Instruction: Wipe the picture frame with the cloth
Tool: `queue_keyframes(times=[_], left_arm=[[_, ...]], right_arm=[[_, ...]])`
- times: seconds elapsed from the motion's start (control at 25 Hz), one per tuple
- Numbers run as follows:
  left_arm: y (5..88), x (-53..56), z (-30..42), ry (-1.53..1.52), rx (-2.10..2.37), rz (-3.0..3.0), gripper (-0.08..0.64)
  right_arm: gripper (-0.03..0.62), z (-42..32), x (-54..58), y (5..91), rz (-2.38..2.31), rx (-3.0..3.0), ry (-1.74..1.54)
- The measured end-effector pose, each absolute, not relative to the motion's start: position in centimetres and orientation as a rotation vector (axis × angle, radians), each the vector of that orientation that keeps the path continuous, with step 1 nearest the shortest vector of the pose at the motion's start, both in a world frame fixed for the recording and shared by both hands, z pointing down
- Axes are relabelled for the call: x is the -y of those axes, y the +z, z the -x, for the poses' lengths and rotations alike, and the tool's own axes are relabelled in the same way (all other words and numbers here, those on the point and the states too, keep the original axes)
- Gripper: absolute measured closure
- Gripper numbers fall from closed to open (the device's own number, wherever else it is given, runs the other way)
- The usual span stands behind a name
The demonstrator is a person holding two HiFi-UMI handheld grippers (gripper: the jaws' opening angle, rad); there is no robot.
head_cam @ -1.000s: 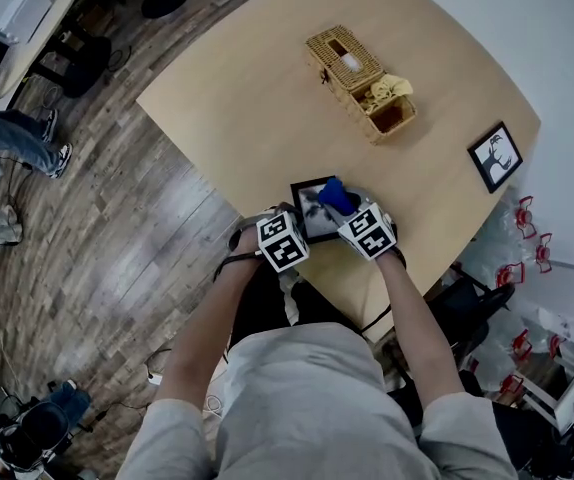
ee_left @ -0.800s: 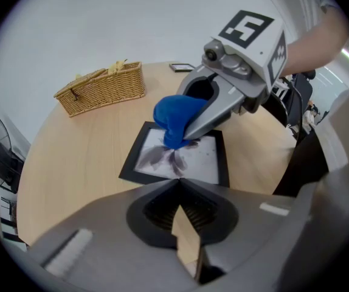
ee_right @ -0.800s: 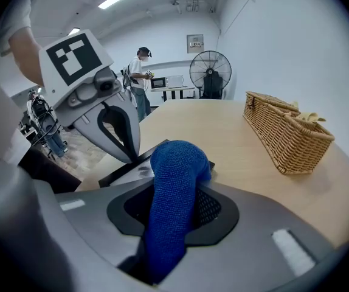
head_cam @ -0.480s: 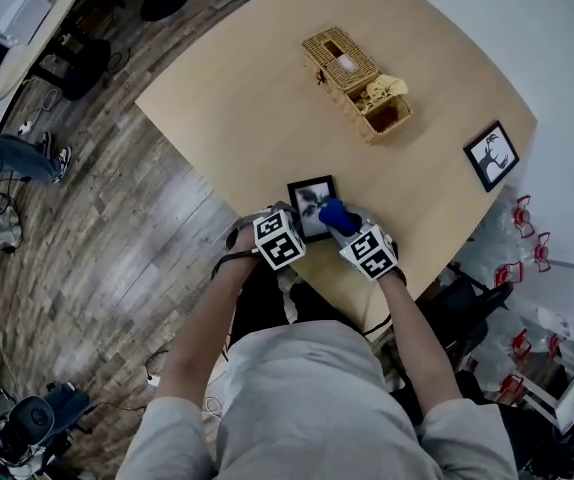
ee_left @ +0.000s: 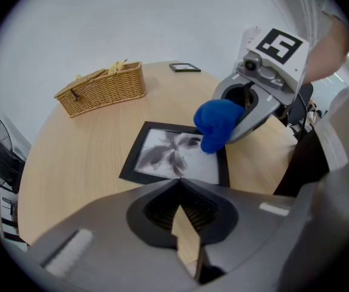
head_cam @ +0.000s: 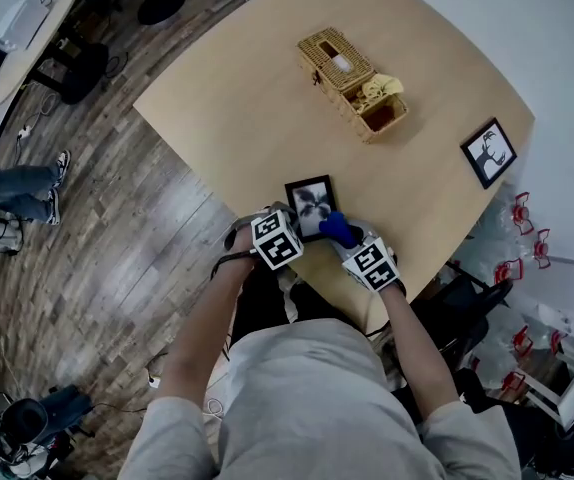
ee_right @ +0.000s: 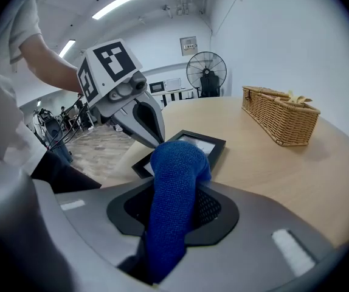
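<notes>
Right claw [head_cam: 346,238] clamping cloth [head_cam: 334,227] against frame [head_cam: 308,199] corner, left claw [ee_left: 180,186] closed, empty, beside frame's near edge

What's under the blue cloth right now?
The cloth, clamped in the right gripper, lies over the right edge of the picture frame: black border and some glass. The patch beneath it is covered, so actual contact can't be confirmed.

No legible text or labels.
</notes>
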State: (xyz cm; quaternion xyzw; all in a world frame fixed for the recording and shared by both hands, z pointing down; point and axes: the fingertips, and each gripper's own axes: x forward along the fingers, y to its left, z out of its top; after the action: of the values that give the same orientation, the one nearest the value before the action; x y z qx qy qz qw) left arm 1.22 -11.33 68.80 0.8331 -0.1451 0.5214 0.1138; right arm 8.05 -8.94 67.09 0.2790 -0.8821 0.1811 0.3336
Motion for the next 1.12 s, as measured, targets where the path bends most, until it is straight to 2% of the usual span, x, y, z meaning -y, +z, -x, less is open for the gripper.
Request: queue_keyframes(times=[0.52,1.12], left_arm=[[68.8,11.3,-1.2,1.512,0.443,-2.438,0.508],[68.9,11.3,-1.3,1.542,0.421,-2.445,0.508]], right_arm=[[0.485,-4.3,7.2,68.1,-0.663,2.301,0.45],[0.482,-4.0,8.5,68.6,-0.664,2.288,0.503]])
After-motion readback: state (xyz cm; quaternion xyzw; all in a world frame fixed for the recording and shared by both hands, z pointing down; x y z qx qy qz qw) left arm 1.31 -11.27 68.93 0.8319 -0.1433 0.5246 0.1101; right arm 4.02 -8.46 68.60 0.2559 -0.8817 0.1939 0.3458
